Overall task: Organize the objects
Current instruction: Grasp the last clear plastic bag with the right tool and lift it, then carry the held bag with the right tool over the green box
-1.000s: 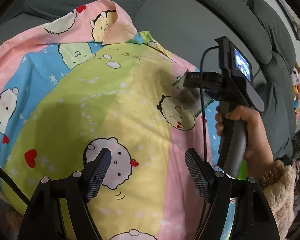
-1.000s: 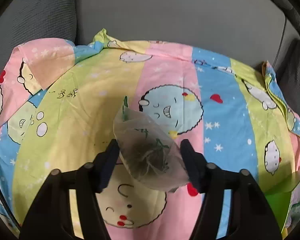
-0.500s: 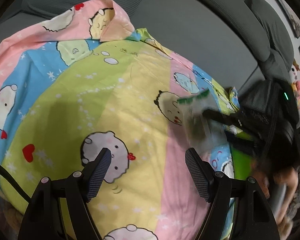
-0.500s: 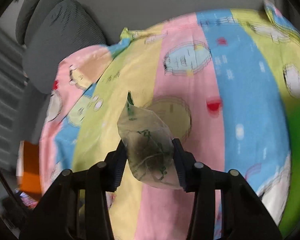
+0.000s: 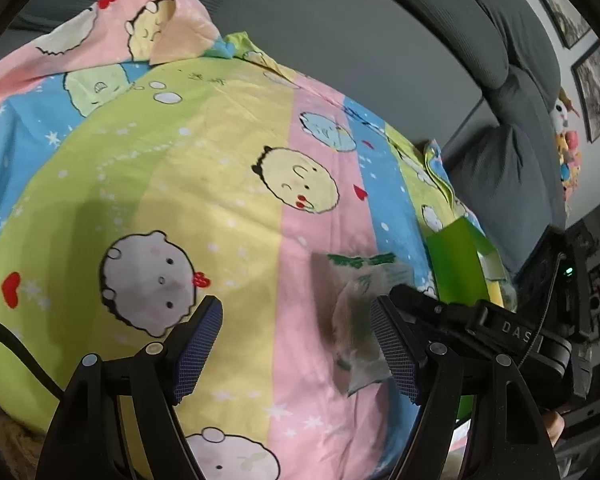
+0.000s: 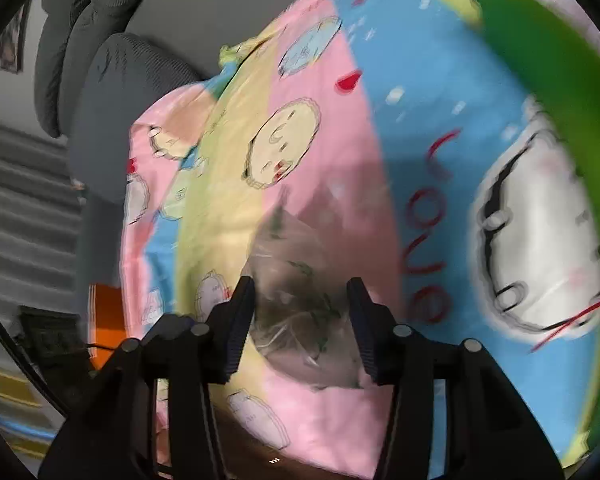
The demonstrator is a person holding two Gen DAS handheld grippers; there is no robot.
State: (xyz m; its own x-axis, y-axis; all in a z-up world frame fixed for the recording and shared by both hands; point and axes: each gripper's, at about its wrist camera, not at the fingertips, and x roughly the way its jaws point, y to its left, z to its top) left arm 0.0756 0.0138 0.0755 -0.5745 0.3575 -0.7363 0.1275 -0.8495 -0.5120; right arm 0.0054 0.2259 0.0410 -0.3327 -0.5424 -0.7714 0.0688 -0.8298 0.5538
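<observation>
The right gripper [image 6: 300, 320] is holding a clear plastic packet [image 6: 296, 300] between its jaws, which are easing open, just above the cartoon bedsheet [image 5: 220, 184]; the left gripper [image 5: 296, 348] is hovering above that sheet, jaws apart and empty

The letters "DAS" stand in pale print on the black body of the right tool [image 5: 384, 304]; red letters on the cartoon bedsheet [image 6: 428, 216] seem to read "love". The green print on the clear plastic bag [image 5: 360, 320] is too blurred to read.
</observation>
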